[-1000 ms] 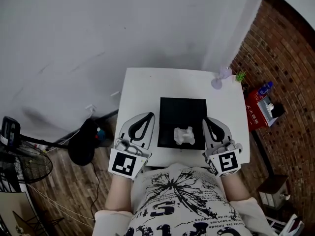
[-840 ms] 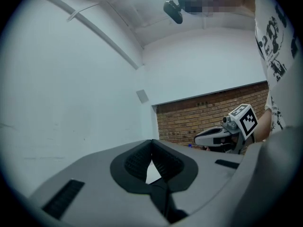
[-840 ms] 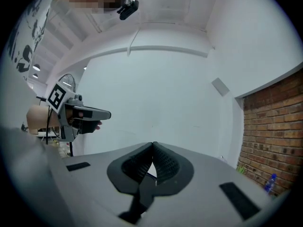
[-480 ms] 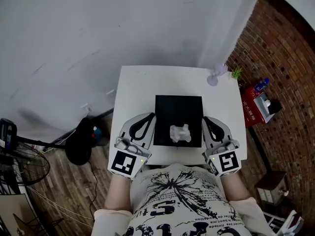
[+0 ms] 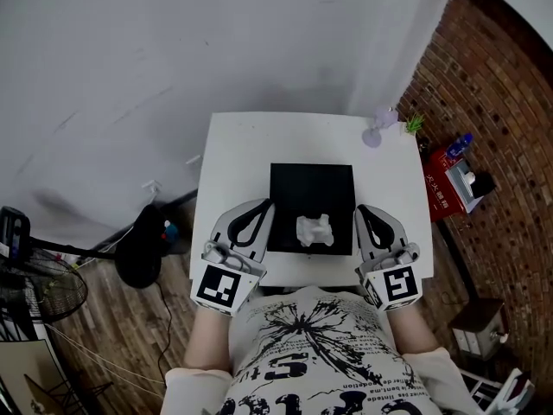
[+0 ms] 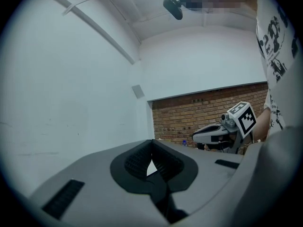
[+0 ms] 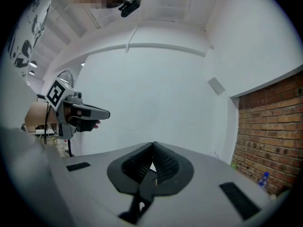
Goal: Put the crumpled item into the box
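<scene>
Head view, near to far. The person's two forearms [image 5: 207, 344] reach forward from the printed T-shirt [image 5: 302, 344] at 6 o'clock, one on each side of the body, each ending at a marker cube.

The left tool [image 5: 266, 203] lies over the near edge of the white table [image 5: 251, 145]. Its tips point to about 1 o'clock. Its jaws are pressed together at the tips, and nothing sits between them. They touch no object.

The right tool [image 5: 359, 208] mirrors it on the other side, tips toward about 11 o'clock. Its jaws likewise meet at the tips and are empty. Whether either tool rests on the table cannot be told.

Both gripper views look level across the room at pale walls, and each shows the opposite tool held in the air.

The crumpled item [image 5: 314, 230], white, lies inside the black box [image 5: 311, 184], toward the box's 6 o'clock edge. It is between the two tools, with the left tool at its 9 o'clock and the right tool at its 3 o'clock. Neither tool touches it. The box sits at the table's middle, its left and right edges just beside the two tools' tips.

A small pale ornament [image 5: 378, 133] and a green sprig [image 5: 415, 124] stand at the table's far right corner, at about 1 o'clock. A brick wall [image 5: 501, 93] rises beyond them.
</scene>
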`<control>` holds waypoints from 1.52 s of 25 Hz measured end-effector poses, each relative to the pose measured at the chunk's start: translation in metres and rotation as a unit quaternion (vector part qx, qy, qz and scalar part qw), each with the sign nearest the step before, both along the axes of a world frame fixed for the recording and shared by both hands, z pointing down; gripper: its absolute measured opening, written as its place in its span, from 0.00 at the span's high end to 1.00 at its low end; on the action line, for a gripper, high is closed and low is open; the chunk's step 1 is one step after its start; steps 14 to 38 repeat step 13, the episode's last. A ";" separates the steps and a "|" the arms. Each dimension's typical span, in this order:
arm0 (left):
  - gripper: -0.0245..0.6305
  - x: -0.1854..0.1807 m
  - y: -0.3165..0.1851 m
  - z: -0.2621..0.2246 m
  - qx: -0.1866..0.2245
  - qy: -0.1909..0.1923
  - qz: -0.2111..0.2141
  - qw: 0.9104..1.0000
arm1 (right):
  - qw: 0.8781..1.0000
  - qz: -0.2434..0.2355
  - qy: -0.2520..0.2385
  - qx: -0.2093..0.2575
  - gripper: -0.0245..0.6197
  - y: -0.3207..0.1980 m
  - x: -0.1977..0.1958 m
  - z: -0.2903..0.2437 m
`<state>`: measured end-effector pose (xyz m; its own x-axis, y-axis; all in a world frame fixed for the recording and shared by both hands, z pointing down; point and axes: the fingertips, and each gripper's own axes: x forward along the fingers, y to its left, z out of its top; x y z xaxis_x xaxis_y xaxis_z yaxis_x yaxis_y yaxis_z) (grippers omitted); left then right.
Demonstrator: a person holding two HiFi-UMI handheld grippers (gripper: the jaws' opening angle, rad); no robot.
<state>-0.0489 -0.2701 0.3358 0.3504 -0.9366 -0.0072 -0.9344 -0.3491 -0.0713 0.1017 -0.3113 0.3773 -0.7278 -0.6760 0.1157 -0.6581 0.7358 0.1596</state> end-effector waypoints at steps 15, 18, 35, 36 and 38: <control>0.94 -0.009 -0.001 0.018 -0.026 -0.011 -0.022 0.999 | 0.999 0.005 0.016 -0.033 0.94 -0.008 -0.001 0.024; 0.94 -0.009 -0.001 0.018 -0.026 -0.011 -0.022 0.999 | 0.999 0.005 0.016 -0.033 0.94 -0.008 -0.001 0.024; 0.94 -0.009 -0.001 0.018 -0.026 -0.011 -0.022 0.999 | 0.999 0.005 0.016 -0.033 0.94 -0.008 -0.001 0.024; 0.94 -0.009 -0.001 0.018 -0.026 -0.011 -0.022 0.999 | 0.999 0.005 0.016 -0.033 0.94 -0.008 -0.001 0.024; 0.94 -0.009 -0.001 0.018 -0.026 -0.011 -0.022 0.999 | 0.999 0.005 0.016 -0.033 0.94 -0.008 -0.001 0.024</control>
